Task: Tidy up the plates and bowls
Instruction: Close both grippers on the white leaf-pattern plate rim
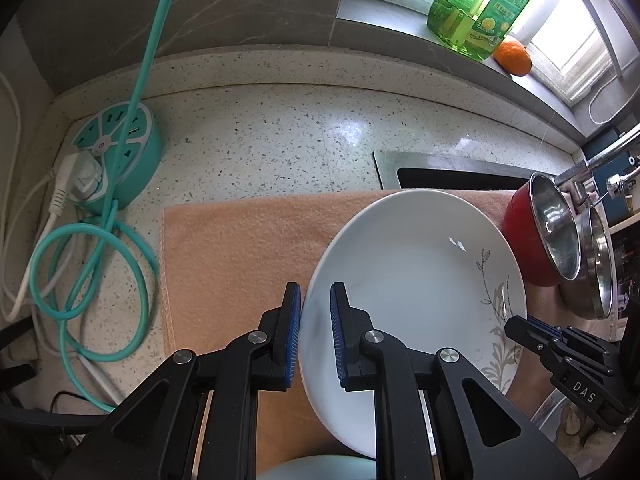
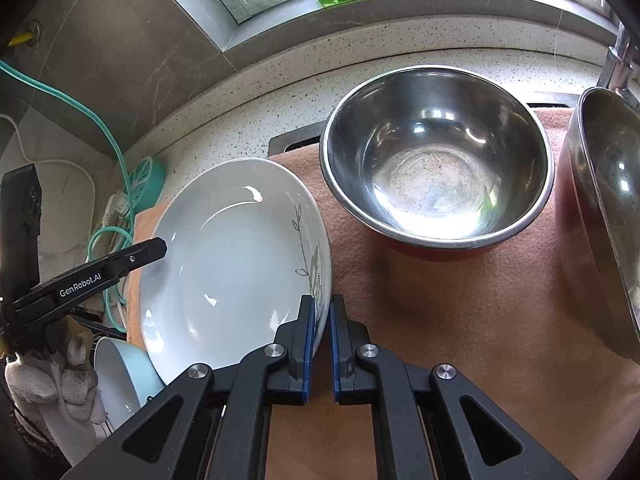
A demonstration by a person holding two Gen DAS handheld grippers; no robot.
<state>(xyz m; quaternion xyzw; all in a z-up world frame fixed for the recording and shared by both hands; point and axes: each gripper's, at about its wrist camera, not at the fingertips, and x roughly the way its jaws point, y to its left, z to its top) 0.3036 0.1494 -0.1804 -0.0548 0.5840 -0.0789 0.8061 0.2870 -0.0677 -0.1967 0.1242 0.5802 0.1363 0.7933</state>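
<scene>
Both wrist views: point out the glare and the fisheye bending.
Left wrist: window blows out behind the green bottle; a bright sheen lies on the countertop, whose back edge bows. Right wrist: highlights fleck the white plate and steel bowl; the corners go black.

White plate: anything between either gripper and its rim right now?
No. The left gripper straddles the near-left rim of the white plate, and the right gripper has the opposite rim between its pads. Nothing visible sits between pads and rim.

Bare towel (image 1: 240, 248) left; bowls (image 2: 436, 160) crowding right.
</scene>
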